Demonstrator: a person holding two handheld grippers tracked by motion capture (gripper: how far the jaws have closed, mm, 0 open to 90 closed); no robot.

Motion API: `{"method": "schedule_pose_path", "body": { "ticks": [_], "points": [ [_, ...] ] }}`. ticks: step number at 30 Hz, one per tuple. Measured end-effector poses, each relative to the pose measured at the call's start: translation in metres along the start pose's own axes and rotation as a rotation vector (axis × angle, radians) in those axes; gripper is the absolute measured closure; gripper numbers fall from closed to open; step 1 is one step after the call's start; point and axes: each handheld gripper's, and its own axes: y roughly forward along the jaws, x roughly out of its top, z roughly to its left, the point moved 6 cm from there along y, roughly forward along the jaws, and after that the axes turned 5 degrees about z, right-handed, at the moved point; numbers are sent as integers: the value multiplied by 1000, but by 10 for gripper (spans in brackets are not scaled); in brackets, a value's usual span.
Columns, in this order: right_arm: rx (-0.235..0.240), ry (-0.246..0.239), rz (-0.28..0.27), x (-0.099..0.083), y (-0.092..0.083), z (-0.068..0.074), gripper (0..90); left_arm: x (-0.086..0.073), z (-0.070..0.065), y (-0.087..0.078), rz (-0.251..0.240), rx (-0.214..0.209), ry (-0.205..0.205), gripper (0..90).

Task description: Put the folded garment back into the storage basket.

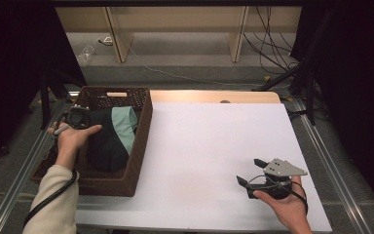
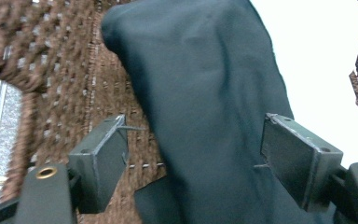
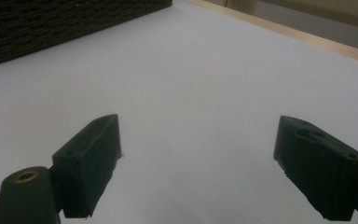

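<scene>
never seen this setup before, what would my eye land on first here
The dark brown woven wicker basket at the table's left edge stands out, holding a dark navy folded cloth beside a pale green one. The left gripper reaches into the basket, its jaws open on either side of the navy cloth. On the white tabletop, the right gripper is held open over bare surface near the front right corner.

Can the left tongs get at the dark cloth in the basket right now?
Probably yes: the left tongs are open, jaws either side of the dark cloth inside the basket, with nothing between them.
</scene>
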Motion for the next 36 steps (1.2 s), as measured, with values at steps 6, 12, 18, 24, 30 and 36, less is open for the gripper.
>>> {"method": "schedule_pose_path", "body": {
  "ticks": [6,12,18,24,30,36],
  "points": [
    [-2,0,0,0,0,0,156,-1,3,-15,-92,-64,-4,220],
    [-1,3,-2,0,1,0,156,-3,-1,-36,-196,-128,37,178],
    [-2,0,-1,0,0,0,156,-7,-13,-57,-298,-202,78,148],
    [-3,1,-1,0,0,0,156,-16,-31,-72,-356,-244,81,145],
    [-1,-1,-1,0,0,0,156,-27,-62,-88,-401,-358,166,128],
    [0,-2,-3,0,0,0,156,-36,-91,-104,-435,-437,223,119]
  ]
}}
